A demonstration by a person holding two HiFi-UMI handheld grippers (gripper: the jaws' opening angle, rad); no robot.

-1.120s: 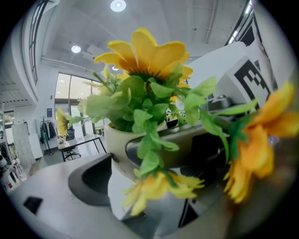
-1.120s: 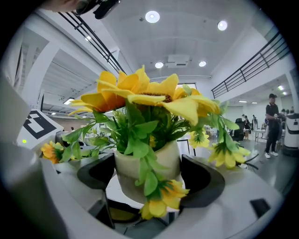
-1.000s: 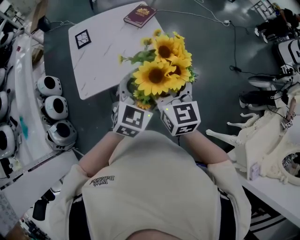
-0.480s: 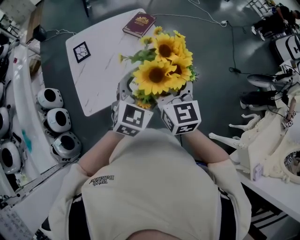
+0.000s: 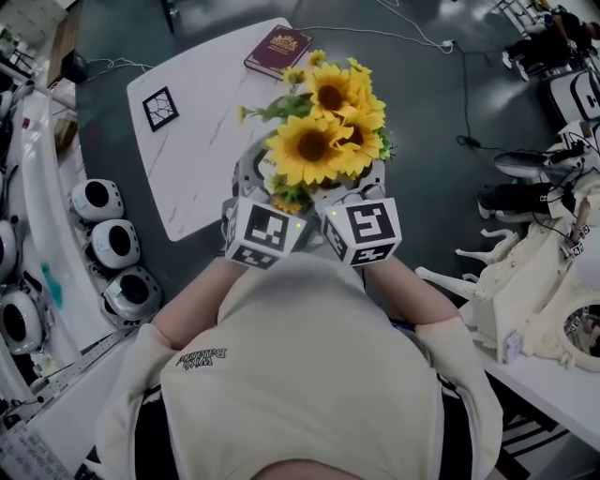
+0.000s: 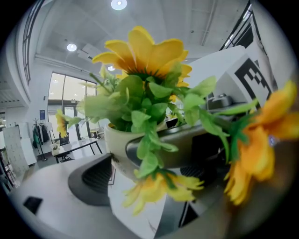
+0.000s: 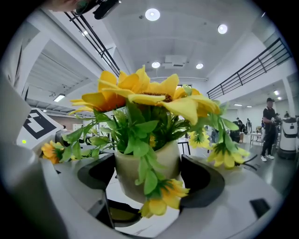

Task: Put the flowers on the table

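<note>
Dark grey floor (image 5: 422, 122) lies under you, with a white marbled table (image 5: 202, 150) standing to the far left. A maroon book (image 5: 278, 49) lies at the table's far corner and a black-and-white marker tile (image 5: 160, 108) sits near its left edge. A row of rounded white pods (image 5: 112, 244) lines the floor on the left, and a cream bench (image 5: 553, 384) runs along the right.

You hold the flowers (image 5: 323, 131), a bunch of yellow sunflowers with green leaves, straight ahead of your chest. In the head view they overlap the table's right edge. They stand upright in a small cream pot (image 7: 128, 179), which is raised off the table. White marbled surface shows below the pot in both gripper views.

Your right gripper (image 7: 150, 177) is closed on the pot. Its two dark pads press the pot wall from either side, and a drooping blossom hangs in front. Your left gripper (image 6: 140, 163) is clamped on the same pot from the other side. Its left pad touches the pot wall, and its other jaw is partly behind leaves and petals. The two marker cubes sit side by side just near of the bouquet, almost touching.

Round ceiling lights (image 7: 152, 14) glow above the flowers in the right gripper view.
</note>
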